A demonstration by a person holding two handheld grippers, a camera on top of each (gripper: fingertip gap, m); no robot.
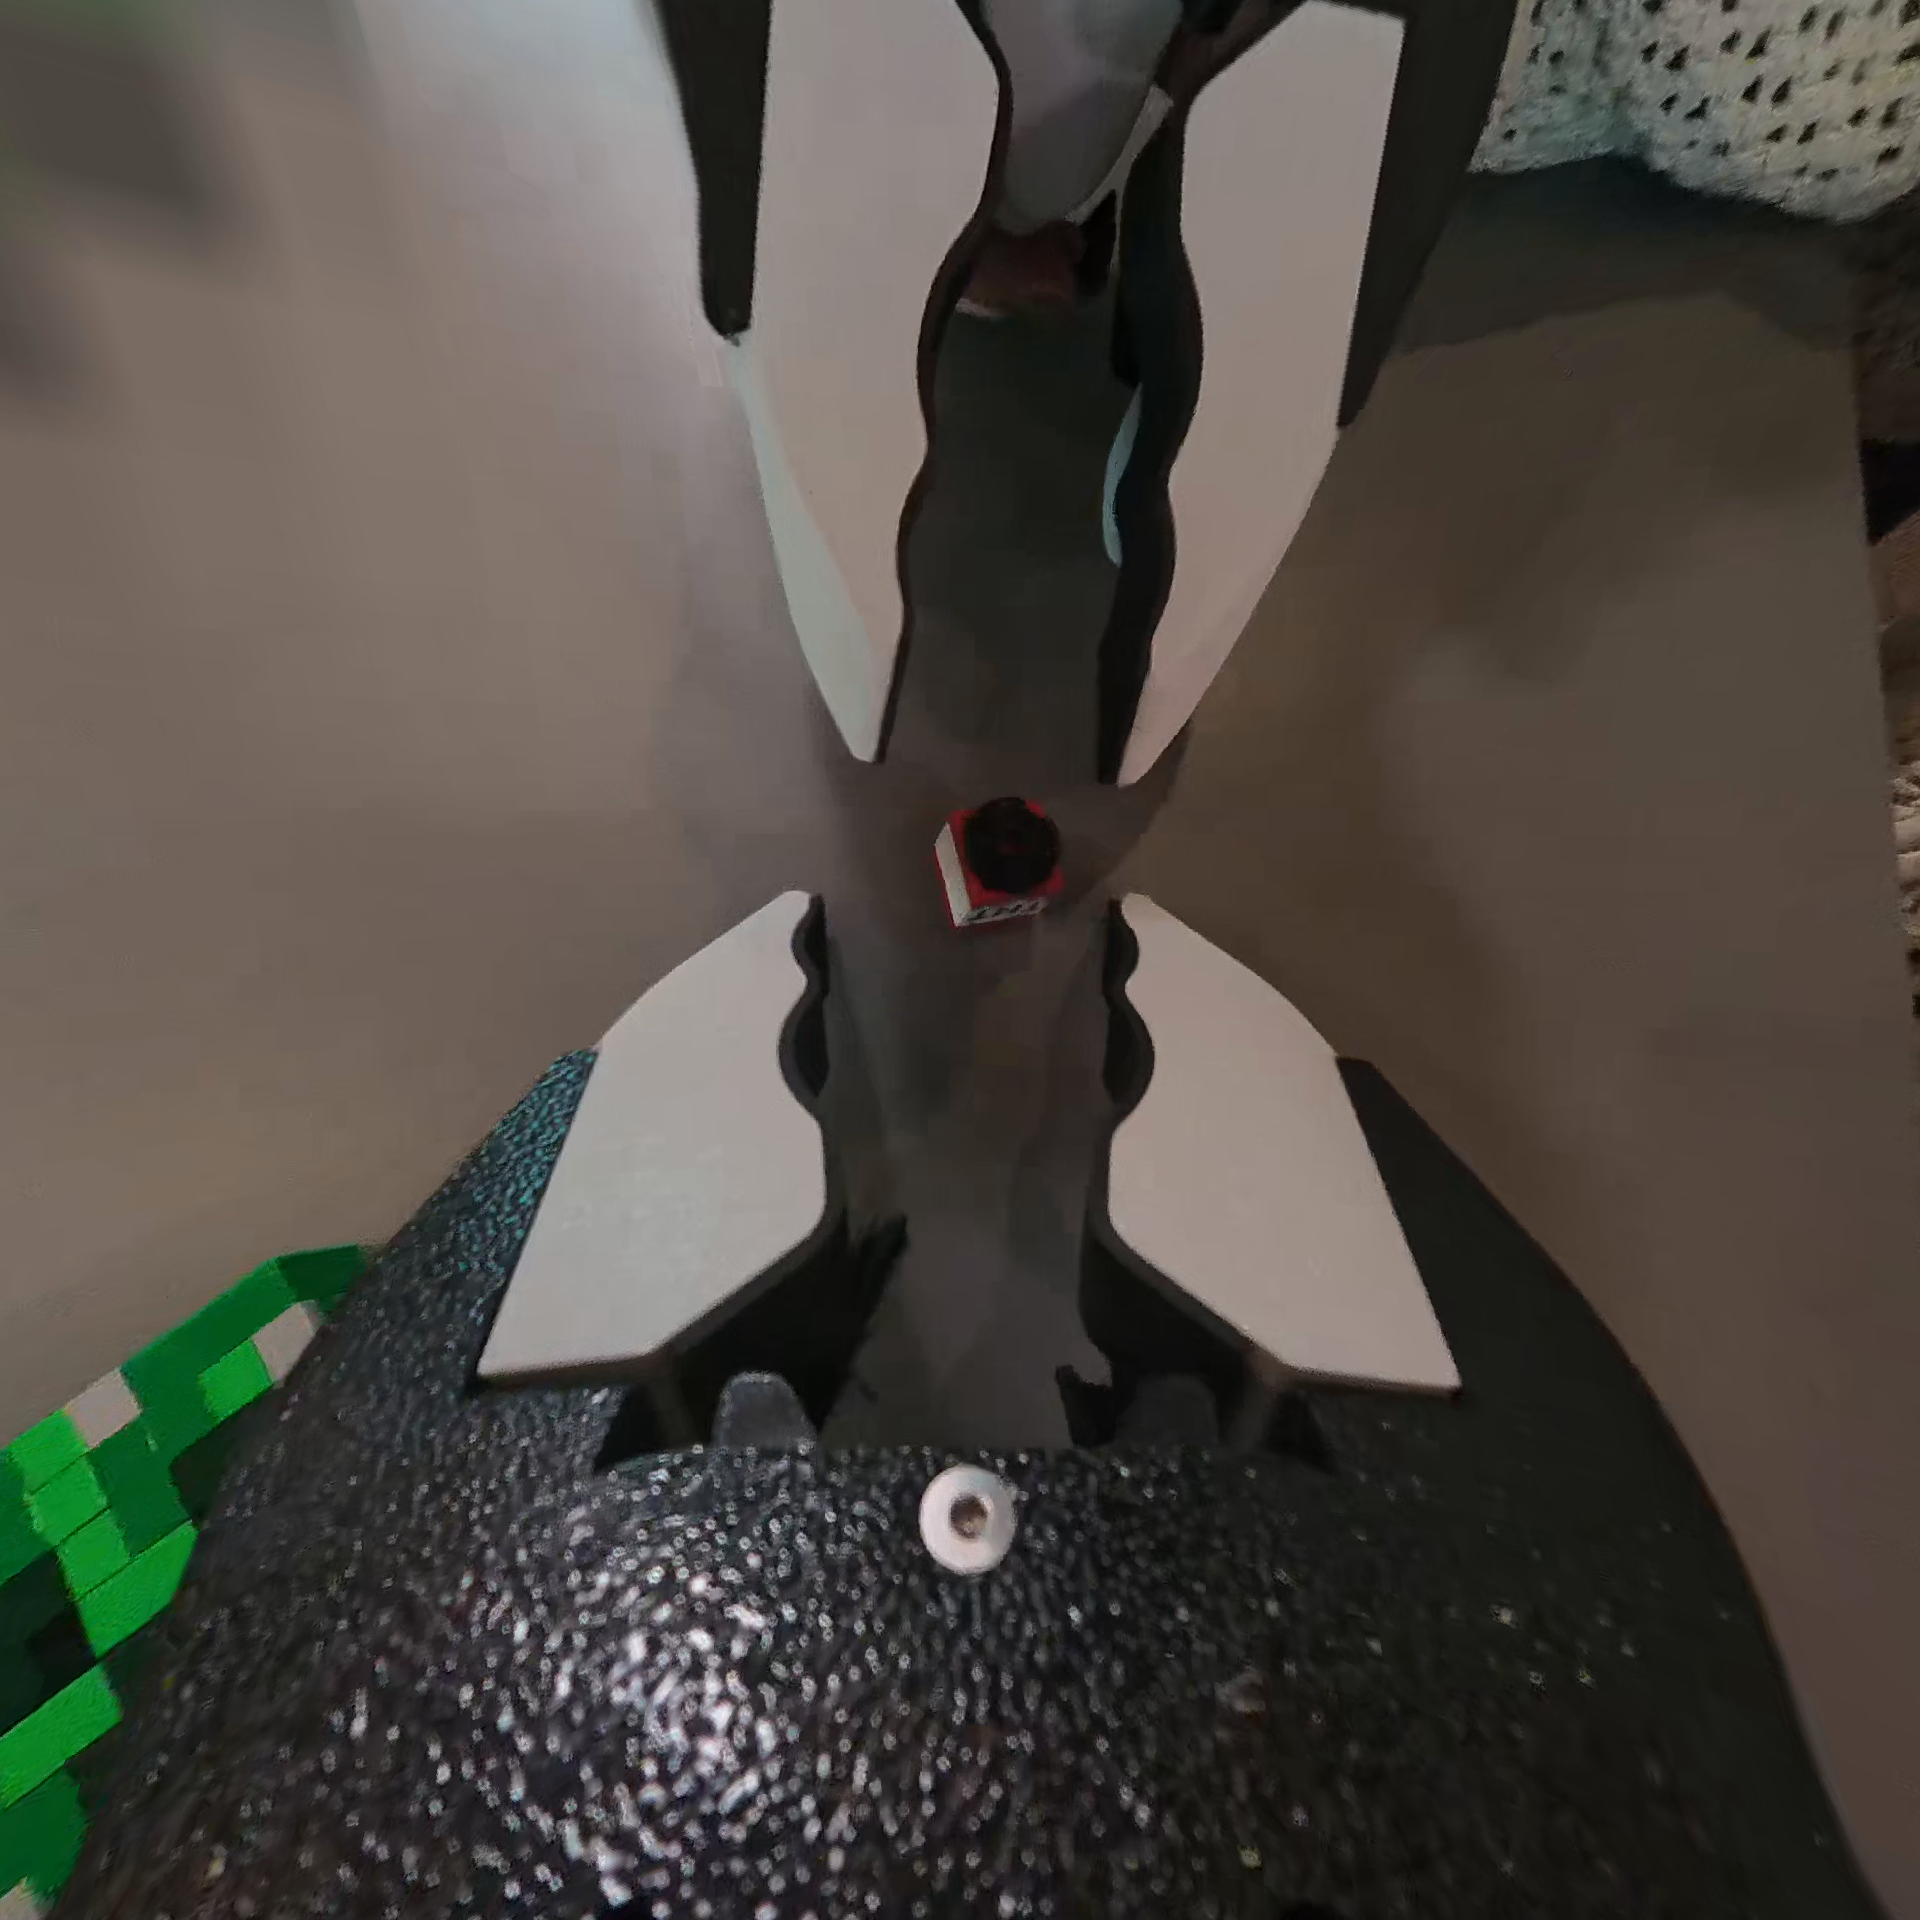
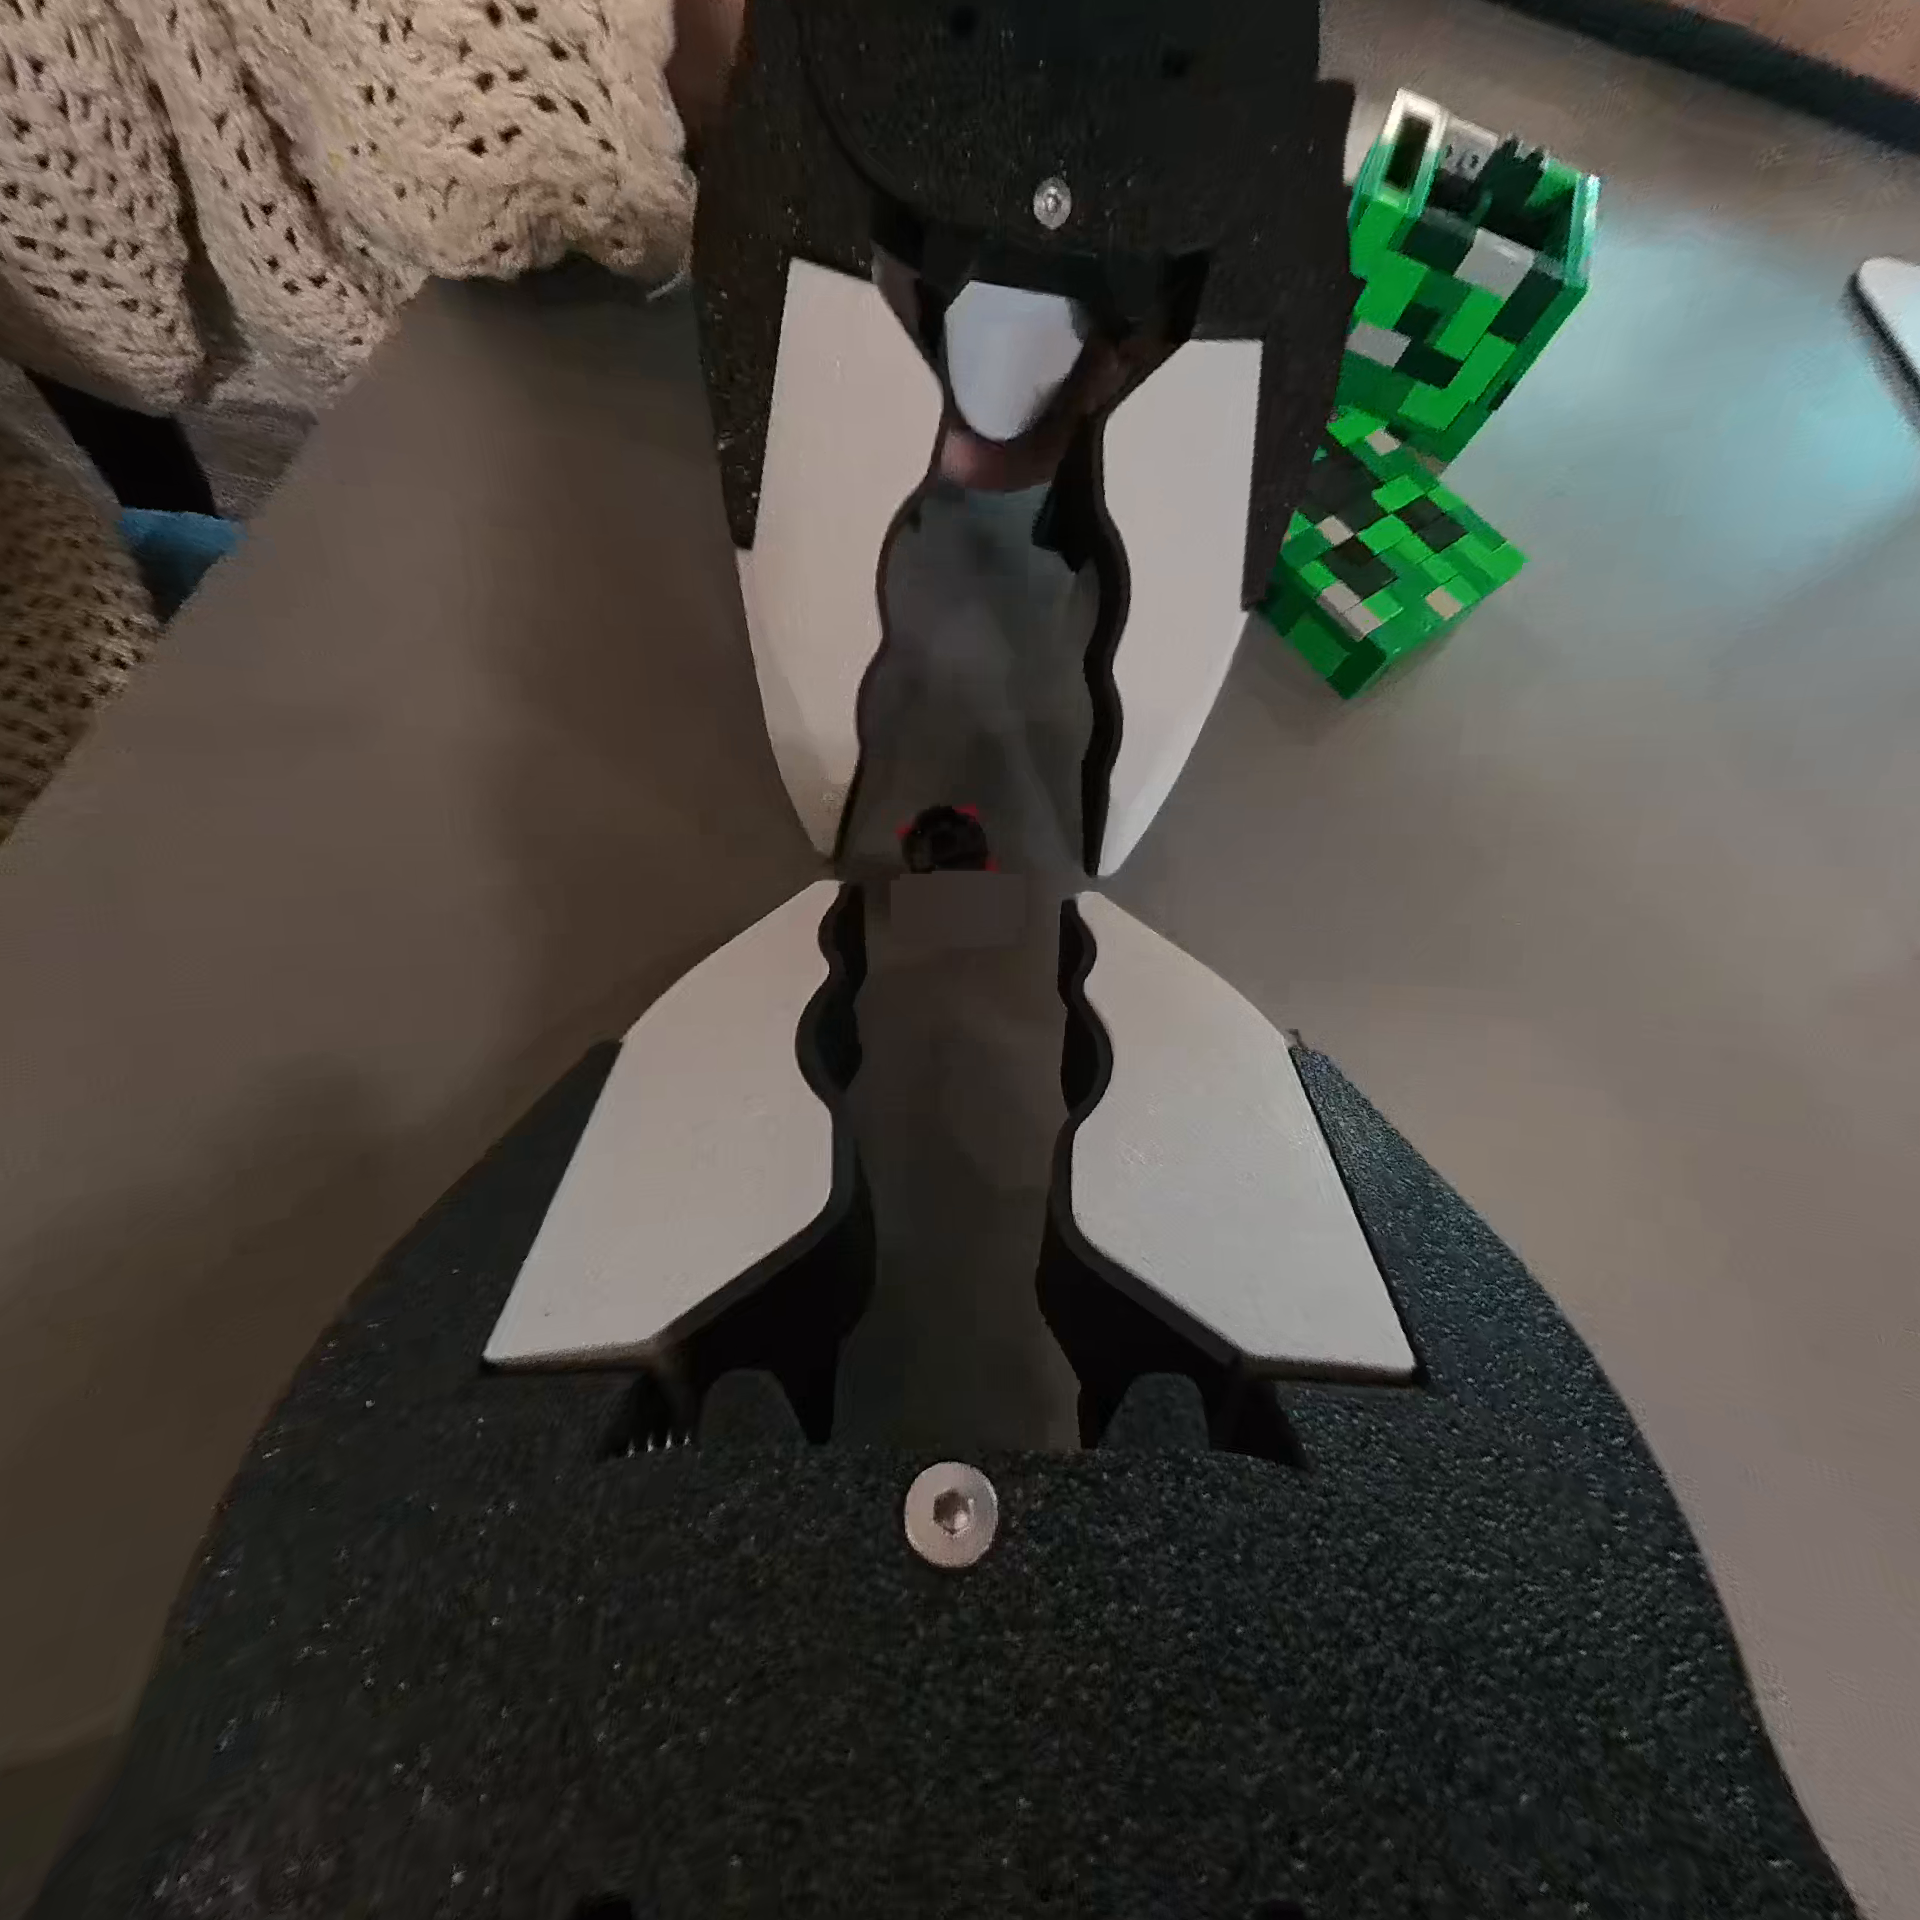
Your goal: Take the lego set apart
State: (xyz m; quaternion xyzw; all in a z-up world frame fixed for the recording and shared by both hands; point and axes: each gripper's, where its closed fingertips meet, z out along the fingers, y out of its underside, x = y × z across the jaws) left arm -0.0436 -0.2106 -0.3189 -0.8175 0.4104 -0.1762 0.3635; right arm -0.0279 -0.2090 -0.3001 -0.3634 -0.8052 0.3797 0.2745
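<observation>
A small red brick with a black round piece on top (image 1: 997, 862) lies on the grey table between the tips of the two grippers, which face each other tip to tip. My left gripper (image 1: 966, 904) is open, and the brick sits just past its fingertips without touching them. My right gripper (image 2: 956, 894) is open and empty too; the brick (image 2: 945, 836) shows just beyond its tips. The green blocky lego figure (image 2: 1455, 312) stands at the far right in the right wrist view, with a second green block section (image 2: 1392, 582) lying in front of it. Part of it shows at the lower left in the left wrist view (image 1: 104, 1507).
A cream crocheted blanket (image 2: 260, 156) lies off the table's edge at the upper left; it also shows at the upper right in the left wrist view (image 1: 1714, 94). The edge of a pale flat object (image 2: 1891, 312) sits at the far right. The grippers are tip to tip, or close to it. Left tips and right tips are each some 20 centimeters from the green blocky lego figure (image 2: 1455, 312).
</observation>
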